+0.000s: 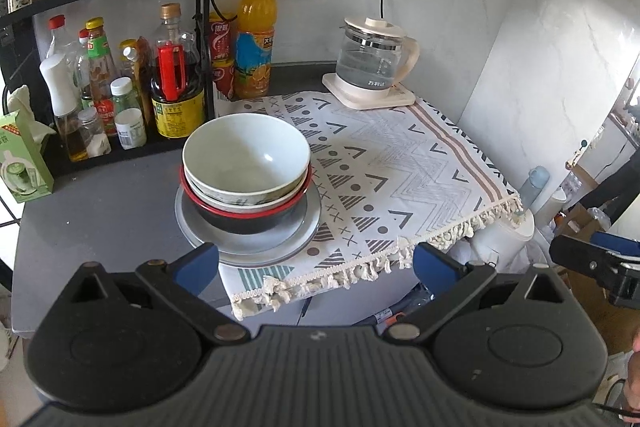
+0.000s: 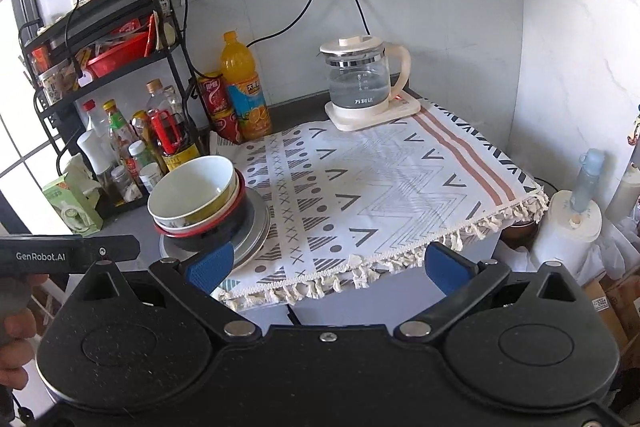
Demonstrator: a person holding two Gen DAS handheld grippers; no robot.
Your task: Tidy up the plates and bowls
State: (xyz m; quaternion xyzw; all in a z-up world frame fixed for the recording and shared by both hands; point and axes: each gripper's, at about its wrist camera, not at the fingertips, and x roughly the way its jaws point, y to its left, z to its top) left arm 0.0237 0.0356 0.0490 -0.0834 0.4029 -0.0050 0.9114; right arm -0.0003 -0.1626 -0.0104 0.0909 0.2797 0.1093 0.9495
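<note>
A: Where is the stack found?

B: The white bowl (image 1: 246, 157) is nested in a second bowl inside the red-rimmed bowl (image 1: 244, 217), all carried on the grey plate (image 1: 304, 227) at the patterned cloth's (image 1: 400, 179) left edge; both the left gripper (image 1: 316, 263) and the right gripper (image 2: 328, 267) are held wide apart and empty, short of the counter.

A: How is the next grasp best made?

B: The top rim should probably be pinched squarely; the stack should be kept level, since tilting could be risked.

Home kitchen corner, condiment rack (image 1: 104, 79), glass kettle (image 1: 370, 63), stacked bowls (image 1: 246, 171)
</note>
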